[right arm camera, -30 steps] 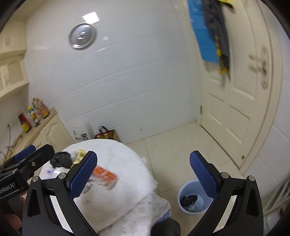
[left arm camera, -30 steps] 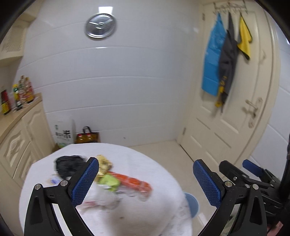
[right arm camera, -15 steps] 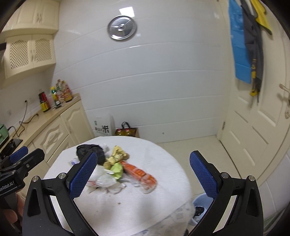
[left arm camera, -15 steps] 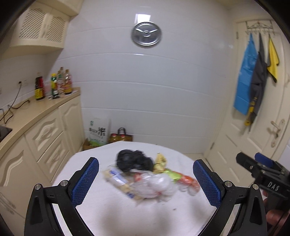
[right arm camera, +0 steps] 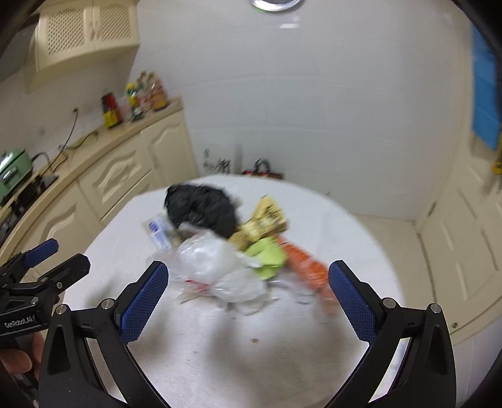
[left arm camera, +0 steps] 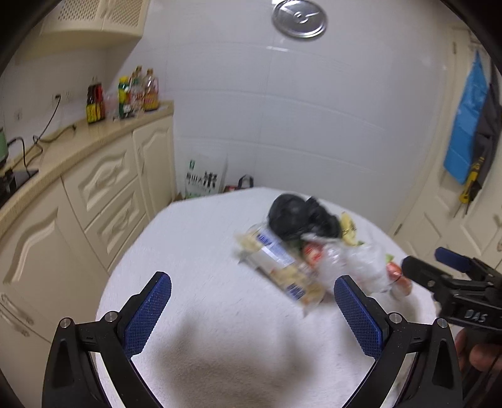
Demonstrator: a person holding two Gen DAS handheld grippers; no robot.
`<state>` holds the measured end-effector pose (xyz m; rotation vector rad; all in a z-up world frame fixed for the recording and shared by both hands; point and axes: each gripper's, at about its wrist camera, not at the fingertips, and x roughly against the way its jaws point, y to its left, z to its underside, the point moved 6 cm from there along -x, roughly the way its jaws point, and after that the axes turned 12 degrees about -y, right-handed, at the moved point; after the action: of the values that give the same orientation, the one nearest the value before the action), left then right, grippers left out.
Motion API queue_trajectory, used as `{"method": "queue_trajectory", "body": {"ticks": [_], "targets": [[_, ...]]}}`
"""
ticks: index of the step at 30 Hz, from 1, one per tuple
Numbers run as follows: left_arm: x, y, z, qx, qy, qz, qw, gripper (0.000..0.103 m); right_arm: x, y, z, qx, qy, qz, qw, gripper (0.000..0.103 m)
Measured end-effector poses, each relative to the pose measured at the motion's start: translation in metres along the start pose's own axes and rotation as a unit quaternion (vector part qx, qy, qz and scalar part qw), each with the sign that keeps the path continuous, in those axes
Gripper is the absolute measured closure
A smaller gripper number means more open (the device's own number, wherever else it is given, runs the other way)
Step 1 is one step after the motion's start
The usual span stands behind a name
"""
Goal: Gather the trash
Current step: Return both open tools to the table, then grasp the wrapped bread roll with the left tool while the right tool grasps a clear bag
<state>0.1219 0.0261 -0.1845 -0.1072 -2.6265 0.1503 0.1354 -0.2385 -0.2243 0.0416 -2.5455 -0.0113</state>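
1. Round counter (left arm camera: 200,238) w/ white cloth, mid-room; cloth has a few small specks nr the front.
2. Trash pile (right arm camera: 226,248) sits on the counter's far half, all pieces touching or overlapping: black bag (right arm camera: 200,204) at back, clear bag (right arm camera: 216,266) in front, yellow wrapper (right arm camera: 266,219) and green wrapper (right arm camera: 266,255) to the right, orange pack (right arm camera: 306,266) at right edge of pile, blue-white pack (left arm camera: 279,266) on the left side.
3. Both views blurred; print on packs unreadable.
4. Left gripper (left arm camera: 252,309): jaws wide, nothing between them, above bare cloth just left of the pile.
5. Right gripper (right arm camera: 248,299): jaws wide, empty, over the near edge of the pile; clear bag shows between them.
6. A hand (left arm camera: 477,354) shows at the right gripper's handle.
7. Room: white tiled wall (left arm camera: 298,110) w/ round metal disc (left arm camera: 299,17) up high.
8. Cream cabinets (left arm camera: 103,179) along the left w/ bottles (left arm camera: 125,94) at the far end, cables, green appliance (right arm camera: 12,169).
9. Upper cupboard (right arm camera: 81,34) w/ lattice doors.
10. White sack (left arm camera: 204,182) and small bag (left arm camera: 241,185) on floor by wall behind counter.
11. Cream door (left arm camera: 464,213) on right; blue and dark cloths hang on it.
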Motion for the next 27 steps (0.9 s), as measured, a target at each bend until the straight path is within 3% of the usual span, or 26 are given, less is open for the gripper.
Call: {"method": "queue_trajectory", "body": {"ticks": [6,8,9,12,14,27], "targets": [[-0.025,-0.002,-0.009,0.016,0.026,-0.008,0.9995,0.001,-0.05,0.006,0.012,-0.015,0.039,-0.024,0.999,0.003],[-0.035,-0.007,-0.007,0.016,0.035,-0.006,0.9992,0.001,-0.068,0.006,0.022,-0.021,0.066,-0.033,0.997,0.016],[-0.045,-0.003,-0.009,0.018,0.04,-0.004,0.9991,0.001,-0.072,0.007,0.026,-0.025,0.074,-0.043,0.996,0.031],[-0.069,-0.006,-0.006,0.018,0.051,0.001,0.9985,0.001,-0.07,0.007,0.031,-0.038,0.072,-0.061,0.995,0.046],[-0.085,-0.011,-0.004,0.018,0.061,0.003,0.998,0.001,-0.062,0.004,0.031,-0.044,0.062,-0.068,0.995,0.051],[-0.211,-0.034,-0.002,0.035,0.106,0.0,0.9938,0.0,-0.027,-0.028,0.028,-0.09,0.044,-0.066,0.993,0.051]]}}
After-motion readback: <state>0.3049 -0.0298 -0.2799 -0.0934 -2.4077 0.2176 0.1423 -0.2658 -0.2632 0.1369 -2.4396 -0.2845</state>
